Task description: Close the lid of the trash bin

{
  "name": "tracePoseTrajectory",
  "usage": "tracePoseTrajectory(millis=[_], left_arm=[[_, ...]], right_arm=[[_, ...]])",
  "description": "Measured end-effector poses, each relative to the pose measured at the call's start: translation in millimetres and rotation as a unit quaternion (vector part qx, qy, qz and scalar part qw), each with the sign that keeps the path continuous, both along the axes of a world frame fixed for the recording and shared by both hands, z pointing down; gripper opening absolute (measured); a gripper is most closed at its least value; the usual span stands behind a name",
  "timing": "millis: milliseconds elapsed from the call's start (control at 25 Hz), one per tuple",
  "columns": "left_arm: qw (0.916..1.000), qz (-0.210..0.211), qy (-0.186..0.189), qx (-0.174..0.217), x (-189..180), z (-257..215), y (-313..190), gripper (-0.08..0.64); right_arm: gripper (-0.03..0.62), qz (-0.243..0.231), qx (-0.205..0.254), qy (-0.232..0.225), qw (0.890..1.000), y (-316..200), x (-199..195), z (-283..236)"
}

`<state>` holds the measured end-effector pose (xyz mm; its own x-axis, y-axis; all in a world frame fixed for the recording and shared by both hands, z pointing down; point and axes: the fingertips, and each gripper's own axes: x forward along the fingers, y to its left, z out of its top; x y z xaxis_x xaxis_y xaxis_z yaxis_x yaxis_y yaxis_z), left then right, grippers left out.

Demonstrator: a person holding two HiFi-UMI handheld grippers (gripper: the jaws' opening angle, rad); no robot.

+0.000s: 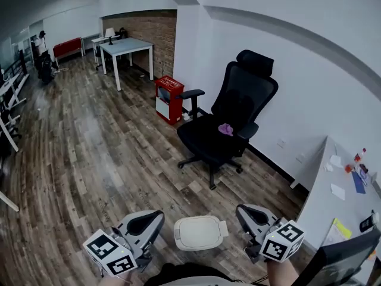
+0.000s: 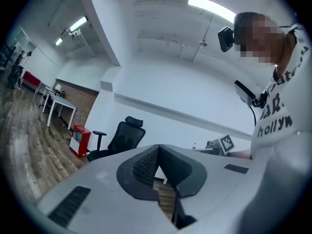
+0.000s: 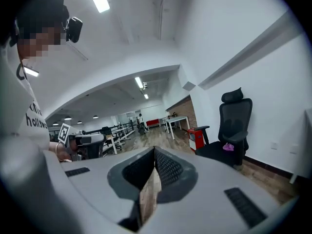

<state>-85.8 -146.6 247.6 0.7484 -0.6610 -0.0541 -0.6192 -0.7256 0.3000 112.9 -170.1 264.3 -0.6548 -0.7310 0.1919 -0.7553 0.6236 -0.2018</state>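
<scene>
Wood-plank floor (image 1: 89, 159) ran through an open office, with a black office chair (image 1: 229, 124) standing by the white wall and a small red cabinet (image 1: 168, 99) just beyond it. Low on the floor, directly in front of the person, sat the white trash bin (image 1: 199, 232) with its lid lying flat on top, flanked by the left gripper (image 1: 152, 222) and the right gripper (image 1: 249, 216), neither touching it. Both pairs of jaws were clenched tip to tip, with nothing between them.
</scene>
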Motion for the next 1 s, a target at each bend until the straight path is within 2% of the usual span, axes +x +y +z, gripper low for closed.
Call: tracePoseTrajectory(millis=[120, 280, 480, 720, 1000], left_arm=[[0.9996, -0.012, -0.022, -0.013, -13.5, 16.4, 12.4, 0.005], [0.9985, -0.045, -0.003, -0.031, -32.1, 26.1, 14.6, 0.005], [0.9978, -0.048, -0.021, -0.04, -24.4, 30.3, 18.4, 0.005], [0.9971, -0.039, -0.034, -0.056, -10.9, 42.9, 19.4, 0.005], [0.9969, -0.038, -0.035, -0.059, -15.0, 41.9, 16.5, 0.005]], right_arm=[[0.011, 0.012, 0.0, 0.004, 1.0, 8.7, 14.3, 2.6], [0.011, 0.017, -0.004, 0.031, 0.999, 16.6, 28.0, 7.5], [0.011, 0.006, -0.012, 0.053, 0.998, 23.4, 33.1, 9.2], [0.01, 0.003, -0.023, 0.057, 0.998, 23.2, 39.2, 20.5], [0.009, 0.017, -0.04, 0.055, 0.998, 18.3, 42.4, 32.1]])
